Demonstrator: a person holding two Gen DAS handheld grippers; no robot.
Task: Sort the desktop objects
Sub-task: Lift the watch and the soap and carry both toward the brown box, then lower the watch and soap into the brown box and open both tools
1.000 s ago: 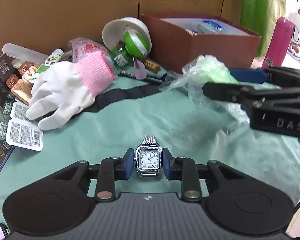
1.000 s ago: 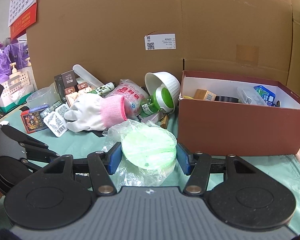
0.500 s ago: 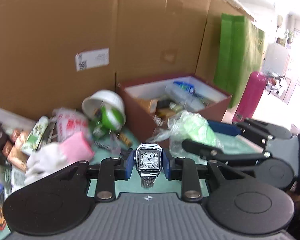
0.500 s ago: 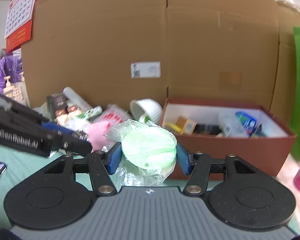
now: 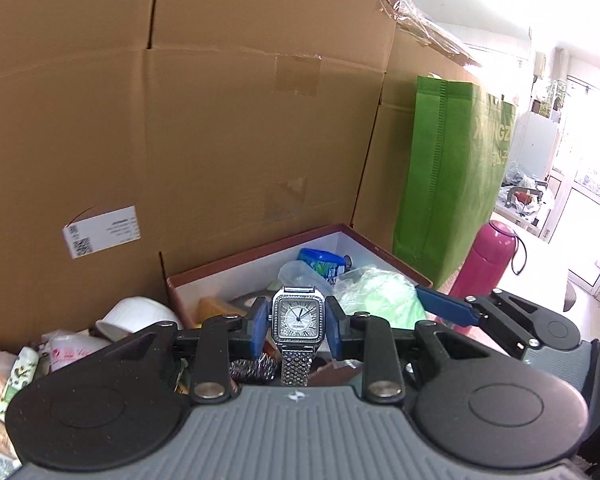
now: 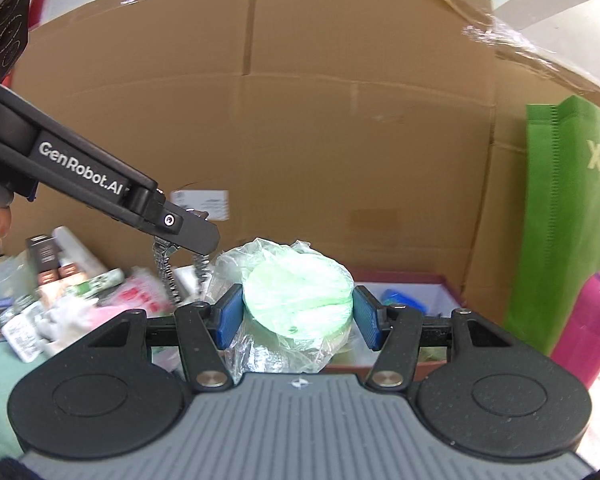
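My left gripper [image 5: 299, 326] is shut on a silver square-faced watch [image 5: 298, 317], held in the air in front of the open dark-red box [image 5: 260, 256]; its metal strap hangs down. My right gripper [image 6: 296, 314] is shut on a green round pad wrapped in clear plastic [image 6: 296, 296], also lifted, with the red box [image 6: 404, 280] behind it. The bagged pad [image 5: 380, 296] and the right gripper [image 5: 452, 308] show at the right of the left wrist view. The left gripper [image 6: 188, 236] with the dangling watch strap [image 6: 164, 272] shows at the left of the right wrist view.
The red box holds a blue packet [image 5: 320, 260] and a clear container [image 5: 300, 276]. A white bowl [image 5: 136, 316], a white-and-pink glove [image 6: 80, 312] and small packets [image 6: 24, 328] lie left. A cardboard wall [image 5: 220, 120], a green bag [image 5: 452, 176] and a pink flask [image 5: 484, 256] stand behind and right.
Both grippers have risen from the green table mat and moved toward the red box, each still holding its object. The watch left the mat and now hangs in the air.
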